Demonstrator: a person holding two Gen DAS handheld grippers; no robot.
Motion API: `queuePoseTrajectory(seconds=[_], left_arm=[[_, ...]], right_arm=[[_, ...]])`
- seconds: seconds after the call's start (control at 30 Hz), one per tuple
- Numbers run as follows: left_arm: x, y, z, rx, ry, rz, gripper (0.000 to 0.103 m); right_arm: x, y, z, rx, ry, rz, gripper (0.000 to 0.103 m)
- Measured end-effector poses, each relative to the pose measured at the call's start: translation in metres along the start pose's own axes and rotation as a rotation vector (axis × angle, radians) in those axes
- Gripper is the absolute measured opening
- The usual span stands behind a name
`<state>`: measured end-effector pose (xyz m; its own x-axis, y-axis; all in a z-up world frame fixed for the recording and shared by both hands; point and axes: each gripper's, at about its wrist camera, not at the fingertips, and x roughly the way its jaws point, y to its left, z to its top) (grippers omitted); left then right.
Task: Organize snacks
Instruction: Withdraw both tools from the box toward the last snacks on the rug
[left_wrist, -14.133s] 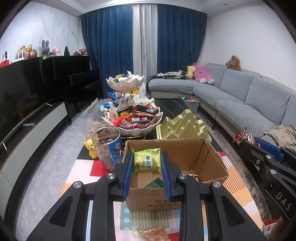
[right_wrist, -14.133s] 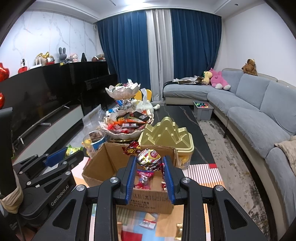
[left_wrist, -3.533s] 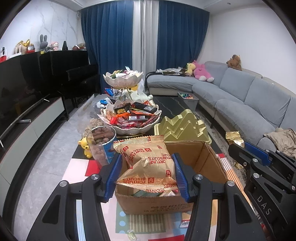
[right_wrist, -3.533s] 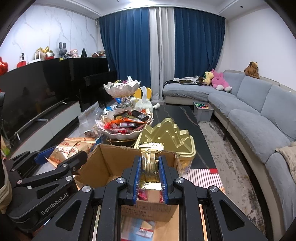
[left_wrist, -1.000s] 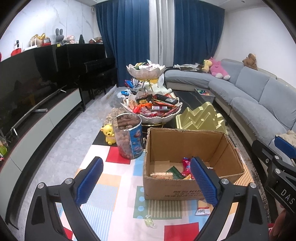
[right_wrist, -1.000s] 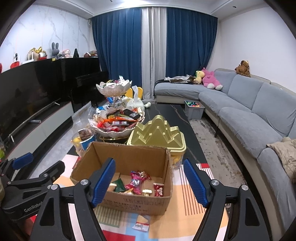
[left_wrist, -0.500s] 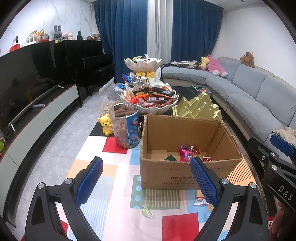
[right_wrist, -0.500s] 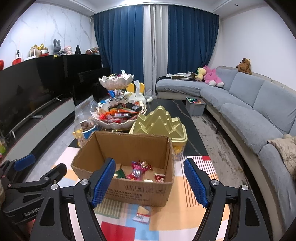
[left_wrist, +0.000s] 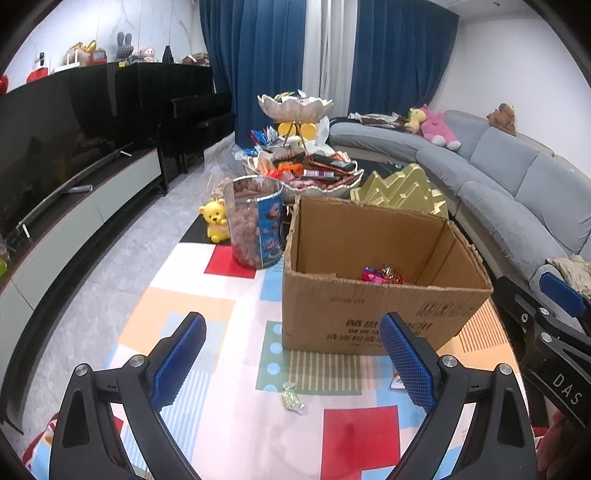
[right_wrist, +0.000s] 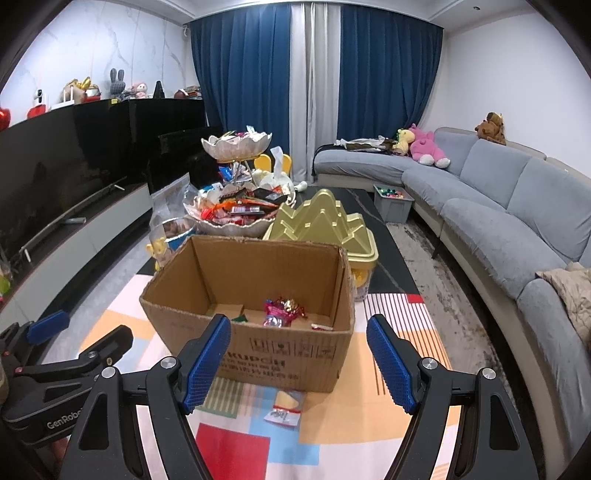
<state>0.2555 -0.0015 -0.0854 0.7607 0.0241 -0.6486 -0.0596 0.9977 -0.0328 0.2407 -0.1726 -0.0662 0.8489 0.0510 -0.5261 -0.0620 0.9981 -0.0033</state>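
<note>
An open cardboard box (left_wrist: 373, 314) (right_wrist: 258, 347) stands on a colourful mat and holds several wrapped snacks (left_wrist: 382, 275) (right_wrist: 282, 310). My left gripper (left_wrist: 293, 362) is open and empty, low over the mat in front of the box. A small green wrapped candy (left_wrist: 293, 397) lies on the mat between its fingers. My right gripper (right_wrist: 299, 365) is open and empty, just in front of the box. A small white snack packet (right_wrist: 282, 413) lies on the mat below it. The other gripper shows at the edge of each view.
A clear tub of nuts (left_wrist: 255, 221) and a yellow bear toy (left_wrist: 214, 221) stand left of the box. A tiered bowl of snacks (left_wrist: 303, 173) (right_wrist: 236, 214) and a gold lidded container (right_wrist: 321, 225) stand behind it. A grey sofa (right_wrist: 517, 221) runs along the right, a TV cabinet (left_wrist: 74, 214) along the left.
Both grippers, open and empty, have pulled back from the box and dropped lower toward the mat. The loose candy and packet on the mat now sit closer.
</note>
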Motion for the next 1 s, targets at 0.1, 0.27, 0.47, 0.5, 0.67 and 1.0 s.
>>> queuePoseTrajectory(seconds=[0.1, 0.27, 0.47, 0.5, 0.67, 1.0], left_arm=[[0.002, 0.002, -0.005, -0.016, 0.004, -0.002, 0.096], [0.008, 0.004, -0.012, -0.027, 0.015, 0.002, 0.096], [0.018, 0.004, -0.028, -0.024, 0.030, 0.015, 0.096], [0.020, 0.005, -0.031, -0.025, 0.035, 0.018, 0.096], [0.027, 0.007, -0.042, -0.031, 0.030, 0.049, 0.096], [0.052, 0.008, -0.064, -0.035, 0.066, 0.073, 0.096]], right_arm=[[0.002, 0.000, -0.007, -0.002, 0.009, -0.001, 0.077], [0.007, 0.001, -0.017, 0.000, 0.026, 0.002, 0.077], [0.015, 0.003, -0.032, -0.004, 0.044, 0.010, 0.077], [0.016, 0.003, -0.034, -0.006, 0.046, 0.011, 0.077], [0.027, 0.007, -0.047, -0.021, 0.064, 0.015, 0.077], [0.050, 0.010, -0.070, -0.018, 0.110, 0.018, 0.077]])
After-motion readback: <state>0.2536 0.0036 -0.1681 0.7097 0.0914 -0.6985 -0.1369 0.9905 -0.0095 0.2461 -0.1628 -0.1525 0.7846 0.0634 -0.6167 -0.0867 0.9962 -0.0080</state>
